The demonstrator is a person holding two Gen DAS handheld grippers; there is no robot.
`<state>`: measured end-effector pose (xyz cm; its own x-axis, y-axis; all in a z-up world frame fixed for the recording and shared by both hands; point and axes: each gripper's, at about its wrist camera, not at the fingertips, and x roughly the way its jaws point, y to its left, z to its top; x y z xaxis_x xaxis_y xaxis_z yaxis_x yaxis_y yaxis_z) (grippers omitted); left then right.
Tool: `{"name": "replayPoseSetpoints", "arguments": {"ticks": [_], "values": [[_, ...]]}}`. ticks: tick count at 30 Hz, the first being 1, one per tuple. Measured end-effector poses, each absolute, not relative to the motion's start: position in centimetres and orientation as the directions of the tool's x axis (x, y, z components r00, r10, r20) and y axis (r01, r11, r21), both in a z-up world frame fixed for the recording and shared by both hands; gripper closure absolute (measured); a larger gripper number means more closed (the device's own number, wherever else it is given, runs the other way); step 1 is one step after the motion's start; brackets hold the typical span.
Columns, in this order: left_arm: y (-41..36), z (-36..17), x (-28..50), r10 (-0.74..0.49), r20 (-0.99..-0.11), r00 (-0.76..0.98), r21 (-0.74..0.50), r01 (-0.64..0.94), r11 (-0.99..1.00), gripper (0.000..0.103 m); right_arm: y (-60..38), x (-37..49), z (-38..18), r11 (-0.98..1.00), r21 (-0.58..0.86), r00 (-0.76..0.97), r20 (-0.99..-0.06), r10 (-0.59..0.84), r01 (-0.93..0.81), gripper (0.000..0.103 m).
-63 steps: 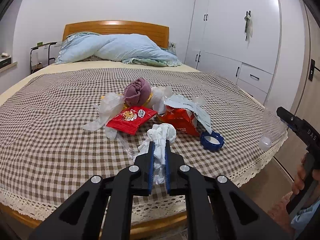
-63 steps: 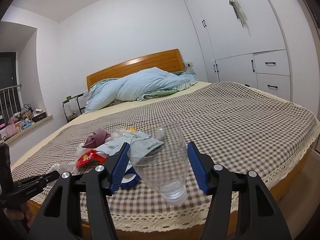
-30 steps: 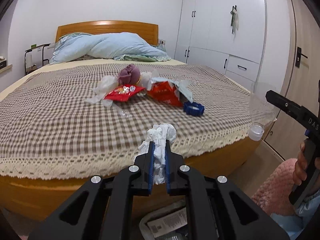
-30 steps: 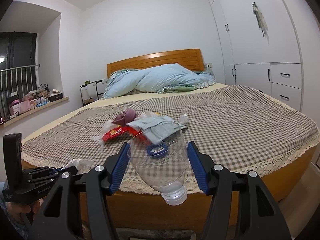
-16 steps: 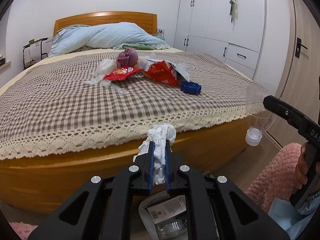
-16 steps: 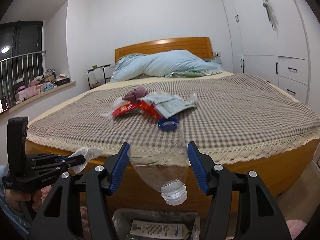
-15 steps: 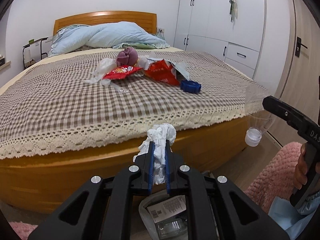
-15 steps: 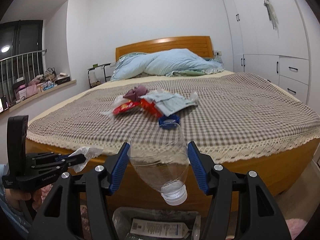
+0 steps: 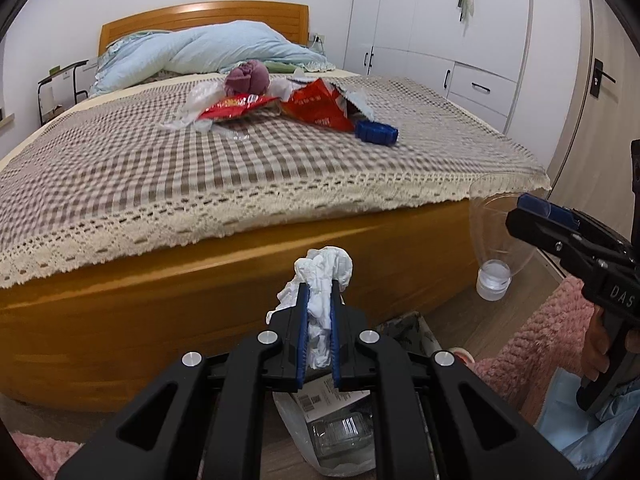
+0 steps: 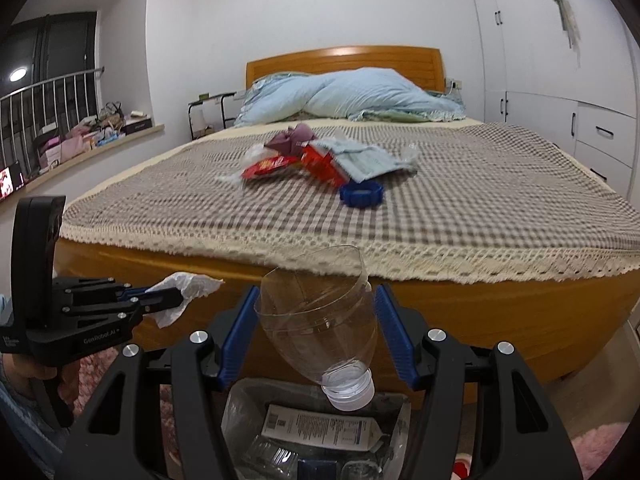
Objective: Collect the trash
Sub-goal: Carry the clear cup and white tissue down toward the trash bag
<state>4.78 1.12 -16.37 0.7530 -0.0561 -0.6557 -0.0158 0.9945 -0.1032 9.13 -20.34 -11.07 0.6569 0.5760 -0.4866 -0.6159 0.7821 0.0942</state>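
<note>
Clear-lined trash bin (image 10: 236, 412) holds a printed carton (image 10: 320, 426) and plastic.

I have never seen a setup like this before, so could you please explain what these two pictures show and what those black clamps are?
There is no robot here. A person holds a hand-operated two-finger gripper in each hand, and each gripper carries a wide-angle camera looking forward along its fingers. So one picture is the view from the left gripper, the other from the right gripper, and each also shows the other tool off to one side.

The left gripper is closed on a crumpled white tissue. The right gripper holds a cut-off clear plastic bottle top, cap pointing down.

Both hang in front of the bed, above a bin lined with a clear bag that already holds packaging. On the checked bedspread more rubbish remains: red snack wrappers, a purple cloth bundle and a blue ring.
</note>
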Motion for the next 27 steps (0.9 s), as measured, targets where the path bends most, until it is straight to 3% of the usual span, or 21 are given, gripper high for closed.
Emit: {"name": "replayPoseSetpoints", "arguments": {"ticks": [27], "values": [[-0.1, -24.2, 6.3, -0.111, -0.837, 0.535, -0.134, -0.004, 0.991, 0.097, -18.4, 9.9, -17.7, 0.748, 0.082, 0.495, -0.701, 0.513, -0.659, 0.045]]}}
